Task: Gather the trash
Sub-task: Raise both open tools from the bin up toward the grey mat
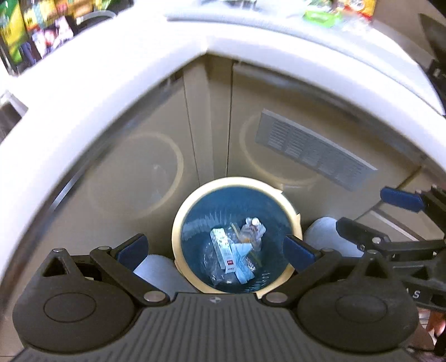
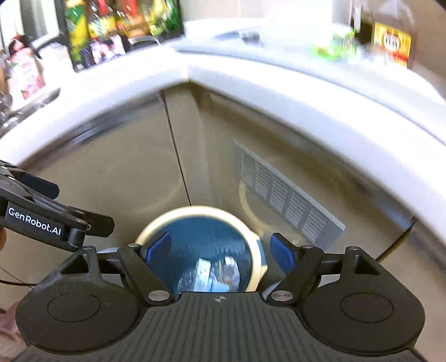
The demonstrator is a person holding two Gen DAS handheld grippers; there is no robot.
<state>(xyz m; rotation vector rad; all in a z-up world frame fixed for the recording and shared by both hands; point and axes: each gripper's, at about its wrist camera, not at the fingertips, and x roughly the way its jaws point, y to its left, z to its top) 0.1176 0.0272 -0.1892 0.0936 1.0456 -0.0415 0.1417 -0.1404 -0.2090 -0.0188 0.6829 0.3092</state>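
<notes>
Left wrist view: the left gripper hangs above the round cream-rimmed bin with a blue liner, jaws spread wide and empty. Inside the bin lie a white carton and crumpled clear wrappers. The right gripper likewise hovers over it, jaws apart, holding nothing. Beyond the bin, on the white bench, green packaging seemingly awaits collection.
</notes>
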